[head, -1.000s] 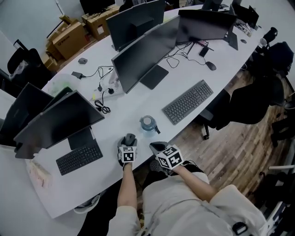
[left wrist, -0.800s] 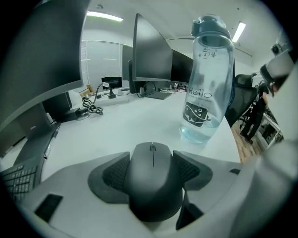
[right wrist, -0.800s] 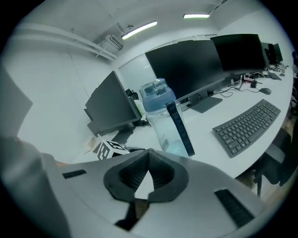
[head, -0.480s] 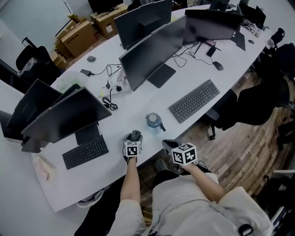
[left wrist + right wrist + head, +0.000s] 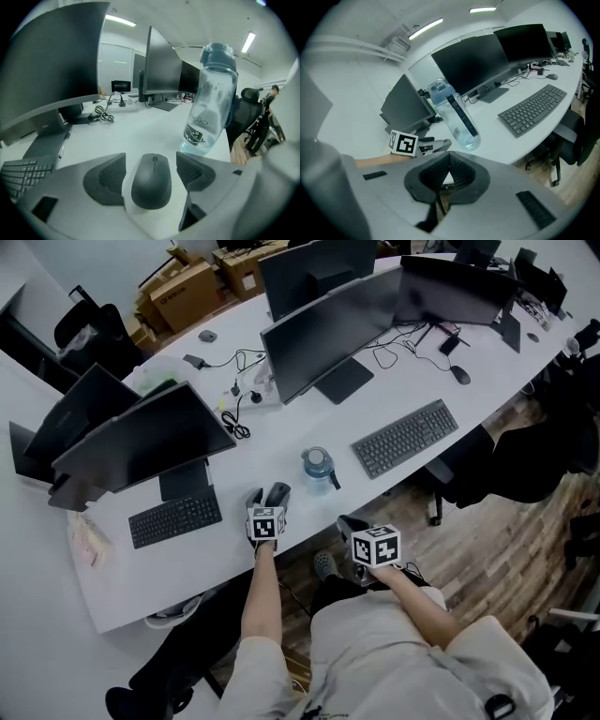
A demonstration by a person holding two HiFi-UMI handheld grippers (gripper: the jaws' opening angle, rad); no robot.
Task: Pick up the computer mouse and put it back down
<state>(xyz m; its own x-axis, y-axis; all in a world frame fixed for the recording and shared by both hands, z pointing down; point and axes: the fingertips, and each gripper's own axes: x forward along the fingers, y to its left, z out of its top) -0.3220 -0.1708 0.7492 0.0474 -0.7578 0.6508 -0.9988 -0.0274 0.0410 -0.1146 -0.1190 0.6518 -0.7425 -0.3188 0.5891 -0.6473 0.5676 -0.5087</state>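
The dark grey computer mouse [image 5: 151, 182] lies on the white desk [image 5: 281, 432] between the jaws of my left gripper [image 5: 151, 174]. A thin strip of white shows on each side of it, so the ribbed pads [image 5: 108, 176] stand beside it without pressing. In the head view the mouse [image 5: 278, 493] shows just ahead of the left gripper's marker cube [image 5: 265, 523], near the desk's front edge. My right gripper [image 5: 448, 165] is shut and empty. It hangs off the desk's front edge, to the right of the left gripper [image 5: 436, 145].
A clear water bottle [image 5: 318, 468] with a blue lid stands just right of and beyond the mouse [image 5: 206, 101]. A black keyboard [image 5: 175, 517] and monitor [image 5: 141, 446] sit to the left, a grey keyboard [image 5: 405, 437] to the right. Cables [image 5: 234, 423] lie further back.
The right gripper has slid to the right, away from the left one. The left gripper stays around the mouse. The head camera's view has shifted.
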